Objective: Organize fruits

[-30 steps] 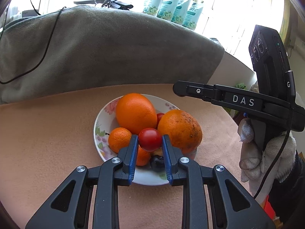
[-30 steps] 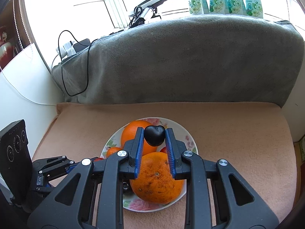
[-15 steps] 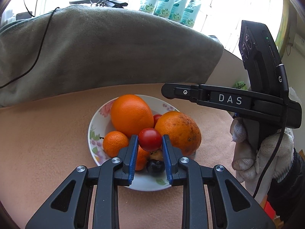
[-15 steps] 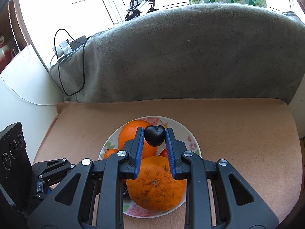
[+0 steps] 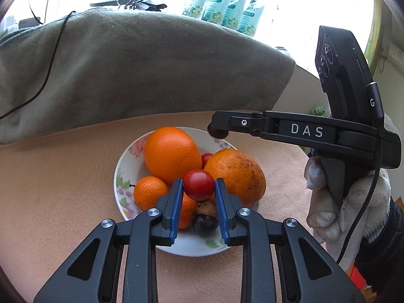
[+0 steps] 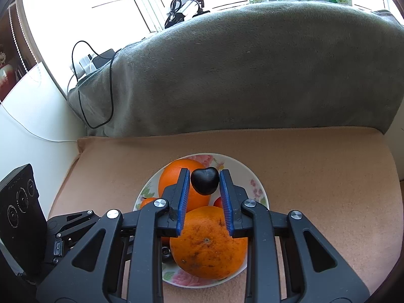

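A white floral plate [image 5: 126,166] on the tan cloth holds two large oranges [image 5: 173,155] [image 5: 236,176], small tangerines [image 5: 149,192], a dark fruit [image 5: 205,223] and a red one behind. My left gripper [image 5: 198,189] is shut on a red cherry tomato [image 5: 198,184] just above the plate's near side. My right gripper [image 6: 204,183] is shut on a dark, almost black fruit [image 6: 204,183] above the plate [image 6: 255,176]; it also shows from the side in the left wrist view [image 5: 218,130], over the plate's far rim.
A grey blanket [image 5: 141,70] covers a raised ledge behind the cloth. A black cable [image 6: 101,96] hangs over it at the left. Green-white packets [image 5: 222,7] stand on the sill. A gloved hand [image 5: 338,202] holds the right gripper's handle.
The right gripper has moved a little farther over the plate with the dark fruit. The left gripper keeps the tomato and has shifted slightly; the plate looks more centred.
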The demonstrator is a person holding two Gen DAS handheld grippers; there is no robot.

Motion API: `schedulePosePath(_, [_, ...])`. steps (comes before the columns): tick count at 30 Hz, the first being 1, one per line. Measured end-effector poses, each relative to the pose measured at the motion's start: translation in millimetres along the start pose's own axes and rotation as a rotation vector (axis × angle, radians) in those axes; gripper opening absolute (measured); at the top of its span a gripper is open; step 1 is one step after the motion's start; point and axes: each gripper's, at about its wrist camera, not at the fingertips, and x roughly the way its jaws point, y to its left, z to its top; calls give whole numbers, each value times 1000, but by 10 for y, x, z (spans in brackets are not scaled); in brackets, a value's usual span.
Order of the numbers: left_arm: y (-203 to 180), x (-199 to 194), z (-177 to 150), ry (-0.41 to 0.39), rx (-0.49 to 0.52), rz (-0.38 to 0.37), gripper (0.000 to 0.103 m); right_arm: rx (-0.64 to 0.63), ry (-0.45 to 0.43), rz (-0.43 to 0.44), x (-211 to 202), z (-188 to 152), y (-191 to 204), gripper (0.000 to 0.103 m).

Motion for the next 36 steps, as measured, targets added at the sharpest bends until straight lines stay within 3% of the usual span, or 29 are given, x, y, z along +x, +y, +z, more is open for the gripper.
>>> schedulePosePath(2, [-16, 3, -4, 0, 8, 2, 24, 1, -1, 0, 0, 8, -1, 37])
schedulePosePath(4, [-29, 0, -10, -2, 11, 4, 31, 4, -11, -4, -18, 10, -4, 50])
schedulePosePath(8, [-54, -5, -1, -8, 12, 9, 31, 8, -21, -2, -54, 25, 0, 54])
schedulePosePath(9, [-56, -8, 0, -9, 13, 10, 34, 8, -22, -4, -58, 29, 2, 56])
schedulePosePath(11, [-57, -28, -4, -17, 13, 16, 50, 10, -27, -6, -68, 30, 7, 67])
schedulePosePath(23, [-60, -96, 4, -31, 8, 39, 75, -8, -48, -28, -92, 48, 63, 86])
schedulePosePath(28, [-57, -114, 8, -29, 3, 52, 80, -9, -51, -37, -109, 46, 71, 94])
schedulePosePath(36, [-80, -141, -3, -27, 12, 65, 80, -1, -51, -47, -139, 17, 85, 97])
